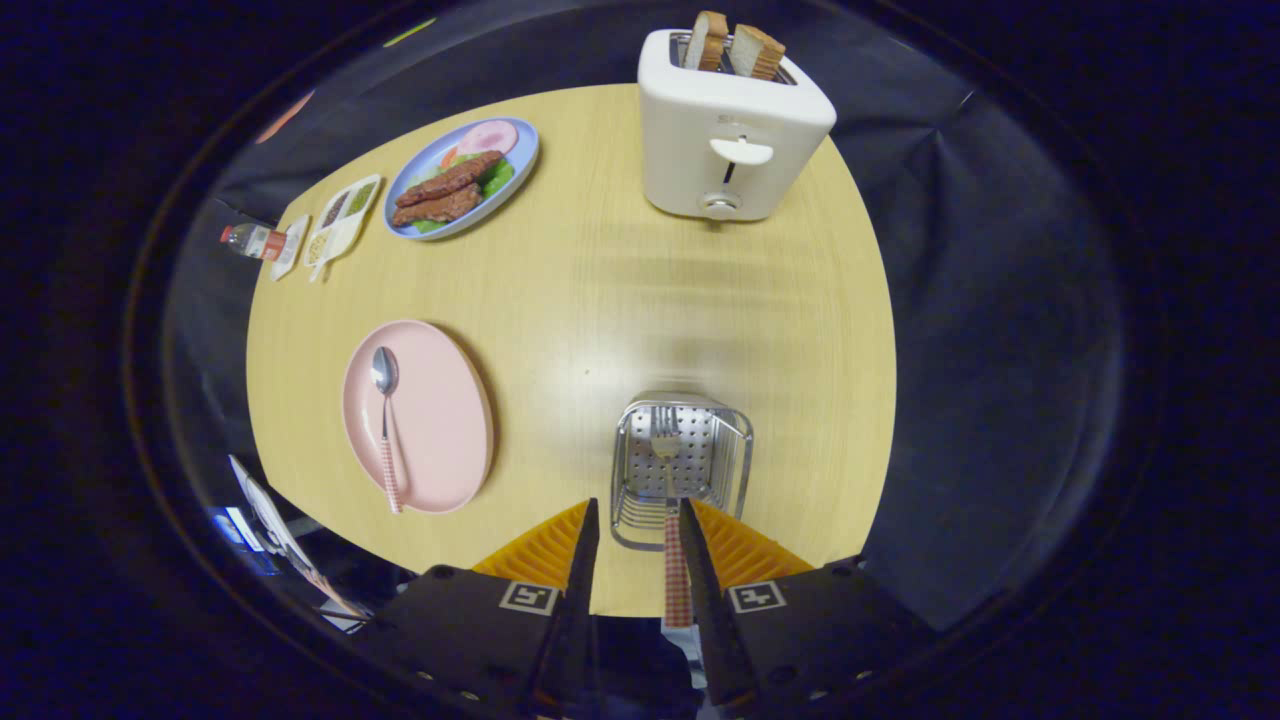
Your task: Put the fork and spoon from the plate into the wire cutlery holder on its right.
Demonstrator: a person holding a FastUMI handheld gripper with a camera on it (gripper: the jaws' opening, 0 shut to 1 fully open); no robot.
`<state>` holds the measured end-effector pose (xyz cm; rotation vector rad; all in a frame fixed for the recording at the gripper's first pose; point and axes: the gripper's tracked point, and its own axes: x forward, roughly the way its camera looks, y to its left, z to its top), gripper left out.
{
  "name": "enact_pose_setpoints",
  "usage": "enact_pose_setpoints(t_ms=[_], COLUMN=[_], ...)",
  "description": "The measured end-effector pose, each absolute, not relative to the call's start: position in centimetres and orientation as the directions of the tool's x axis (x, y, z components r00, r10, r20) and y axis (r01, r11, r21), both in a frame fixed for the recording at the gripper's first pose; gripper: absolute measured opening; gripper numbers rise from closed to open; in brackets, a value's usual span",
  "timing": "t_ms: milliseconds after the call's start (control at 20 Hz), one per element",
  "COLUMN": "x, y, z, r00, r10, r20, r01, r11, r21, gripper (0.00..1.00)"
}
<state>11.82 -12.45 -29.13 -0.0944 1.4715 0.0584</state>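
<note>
Fork (668, 470) handle's lower end hidden behind the tool (638, 520) finger

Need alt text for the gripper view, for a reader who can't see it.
The hand-held gripper, fingers apart, hangs over the wire holder, the fork leaning against one finger with tines in the holder. The spoon lies on the pink plate; a toaster stands beyond.

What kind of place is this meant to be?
Probably a mock breakfast table in a booth: a toaster holding bread, a blue plate of food, a pink plate with a spoon. The open gripper has a fork over the wire cutlery holder.
</note>
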Motion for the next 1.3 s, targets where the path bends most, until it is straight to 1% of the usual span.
enact_pose_setpoints(t_ms=[150,200,400,450,600,700,850,1100,1300], x=[11.3,11.2,10.5,10.6,11.1,10.8,10.0,9.6,8.7], y=[-10.8,-10.0,-7.0,-6.1,-3.5,-1.0,2.7,7.4,9.8], z=[-27.8,-27.5,-26.6,-26.7,-26.9,-27.5,-29.2,-32.3,-35.2], r00=[0.173,0.204,0.296,0.331,0.443,0.480,0.483,0.525,0.541], r10=[-0.004,0.004,0.050,0.064,0.077,0.112,0.153,0.179,0.152], r20=[-0.985,-0.979,-0.954,-0.942,-0.893,-0.870,-0.862,-0.832,-0.828], r01=[-0.102,-0.101,-0.079,-0.072,-0.075,-0.098,-0.132,-0.150,-0.136], r11=[0.995,0.995,0.997,0.996,0.996,0.993,0.986,0.982,0.986], r21=[-0.021,-0.017,0.028,0.042,0.049,0.074,0.101,0.116,0.092], gripper=[0.68,0.70,0.94,0.98,0.97,0.97,0.97,0.97,0.97])
